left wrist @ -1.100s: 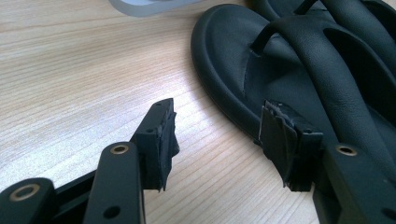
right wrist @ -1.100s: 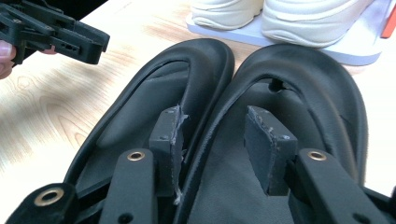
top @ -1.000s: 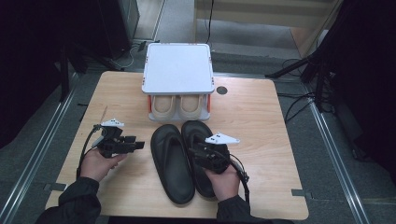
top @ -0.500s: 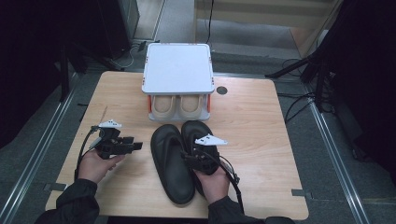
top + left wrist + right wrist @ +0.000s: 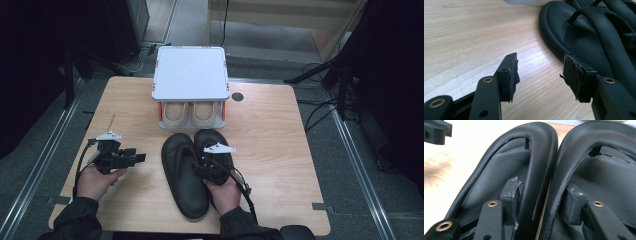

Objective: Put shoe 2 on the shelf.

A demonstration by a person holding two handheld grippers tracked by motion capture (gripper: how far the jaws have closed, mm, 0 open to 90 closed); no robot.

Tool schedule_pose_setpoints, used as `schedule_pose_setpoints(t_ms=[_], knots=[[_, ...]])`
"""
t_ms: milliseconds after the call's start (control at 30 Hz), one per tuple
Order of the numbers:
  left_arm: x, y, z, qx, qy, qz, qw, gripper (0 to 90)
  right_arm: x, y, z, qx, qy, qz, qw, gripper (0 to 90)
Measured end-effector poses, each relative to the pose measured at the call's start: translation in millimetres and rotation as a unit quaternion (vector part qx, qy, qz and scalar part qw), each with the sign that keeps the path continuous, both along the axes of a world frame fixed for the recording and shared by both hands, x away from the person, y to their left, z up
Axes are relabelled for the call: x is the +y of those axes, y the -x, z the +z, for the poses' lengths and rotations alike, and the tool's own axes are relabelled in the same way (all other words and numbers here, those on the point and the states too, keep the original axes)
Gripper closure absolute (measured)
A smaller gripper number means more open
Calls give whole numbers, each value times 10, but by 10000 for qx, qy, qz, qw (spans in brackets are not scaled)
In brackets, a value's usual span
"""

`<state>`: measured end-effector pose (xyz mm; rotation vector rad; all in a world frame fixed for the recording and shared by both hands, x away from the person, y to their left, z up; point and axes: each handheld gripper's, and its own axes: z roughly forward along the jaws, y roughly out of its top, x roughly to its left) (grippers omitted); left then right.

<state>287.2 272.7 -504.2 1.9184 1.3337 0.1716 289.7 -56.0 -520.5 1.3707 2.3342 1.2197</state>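
Wooden tabletop, light grain, w/ dark floor and cable runs around it. We note a white two-tier rack at the far edge, a beige pair of shoes on its lower shelf. Just in front of the rack lie two black flip-flops side by side, touching: left sandal and right sandal.

Right gripper is down over the pair where their inner edges meet. Per right gripper view, one jaw sits under the strap of the left sandal, the other under the strap of the right sandal, so both inner strap arms lie between the jaws. Jaws have just been closing; pads near the straps, but we can't tell if they press yet.

Left gripper rests low at the table's left, apart from the sandals, pointing toward them. Left gripper view: jaws wide apart, nothing between them, bare wood below, left sandal's edge just beyond.

No brand, label or writing legible on sandals, rack or grippers.
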Motion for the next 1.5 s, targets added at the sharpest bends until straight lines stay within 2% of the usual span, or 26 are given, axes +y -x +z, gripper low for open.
schedule_pose_setpoints(t_ms=[200, 400, 600, 667, 1067, 1267, 1500], knots=[[13, 10, -4, -1, 0, 17, 10000, 458, -24, -22, -11, -19, -12, 105, 9999, 571], [4, 2, -14, 0, -16, -9, 10000, 457, -52, -34, -10, 140, -183, 54, 9997, 599], [2, 0, -10, 8, -25, -17, 10000, 458, -80, -50, -2, 224, -187, -15, 9996, 697], [0, 1, -10, 5, -23, -7, 10000, 458, -95, -62, -1, 282, -233, -25, 9993, 701], [-3, -1, -11, 4, -22, -12, 10000, 457, -102, -47, 21, 304, -153, -225, 9992, 739], [-6, -4, -13, 24, -34, -44, 10000, 457, -135, -51, 28, 367, -194, -234, 9989, 749], [24, -32, -1, -3, 51, -15, 10000, 446, -158, -36, 40, 456, -221, -80, 9987, 760]])
